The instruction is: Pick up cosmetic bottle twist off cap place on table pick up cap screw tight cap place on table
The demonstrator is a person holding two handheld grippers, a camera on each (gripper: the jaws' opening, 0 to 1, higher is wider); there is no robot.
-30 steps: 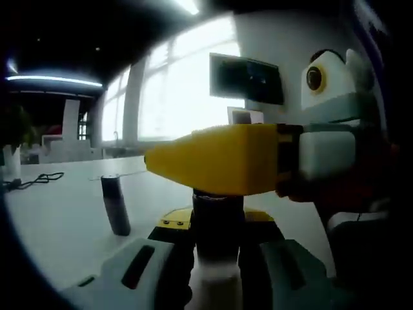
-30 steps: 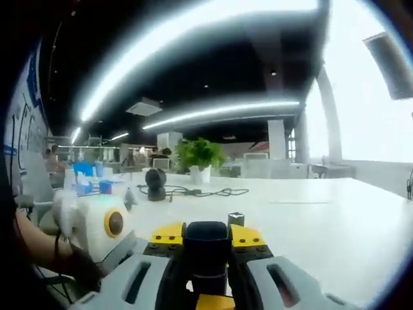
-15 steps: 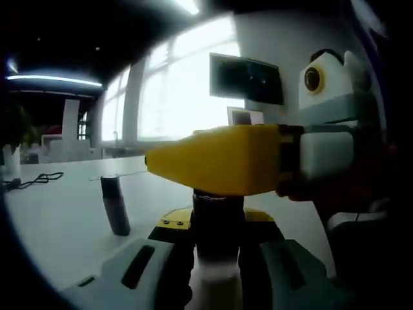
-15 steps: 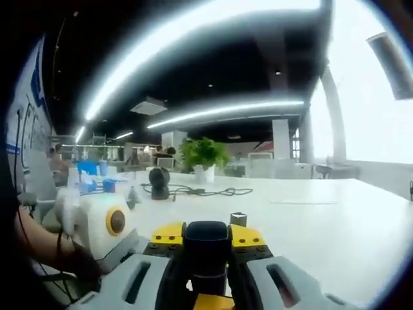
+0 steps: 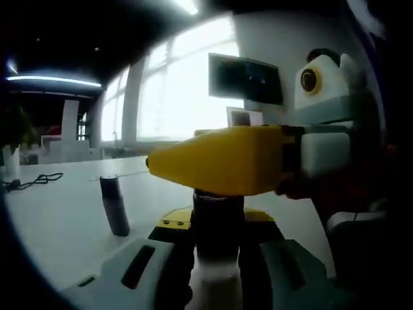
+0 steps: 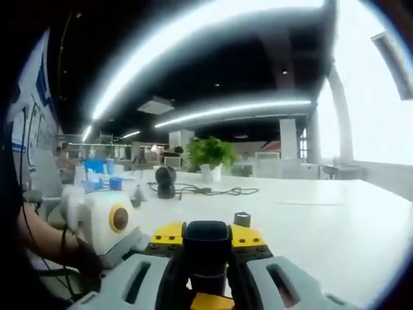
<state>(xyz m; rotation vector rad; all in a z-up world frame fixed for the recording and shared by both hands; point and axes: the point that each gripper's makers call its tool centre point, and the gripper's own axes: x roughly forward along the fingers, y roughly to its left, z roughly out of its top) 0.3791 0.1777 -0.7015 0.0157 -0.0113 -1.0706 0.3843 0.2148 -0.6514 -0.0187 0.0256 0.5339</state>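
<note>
- Left gripper (image 5: 216, 258), seen in the left gripper view: 2 grey jaws narrowed onto the white cosmetic bottle body (image 5: 216, 287), gripped upright between them just under its cap.
- Glossy black cap (image 5: 218, 223) on top of that bottle, between yellow jaw tips; cannot tell whether seated or loose.
- Right gripper (image 5: 213, 161) in from the right of the same view: yellow jaw lying across directly above the black cap, grey body behind it.
- Right gripper view: right gripper's jaws pinched narrow around the black cap (image 6: 207, 248), yellow pads on either side.
- Left gripper (image 6: 126, 242) showing at lower left of the right gripper view, held by a person's hand (image 6: 84, 261).
- Separate slim dark cylindrical bottle (image 5: 114, 205) standing upright on the white tabletop (image 5: 58, 219), well apart to the left of the held bottle.
- Far across the table: black cable (image 6: 206, 190), small round dark desk gadget (image 6: 166, 181), green potted plant (image 6: 211, 155).
- Dark wall screen (image 5: 245, 79) beside bright windows behind the right gripper.
</note>
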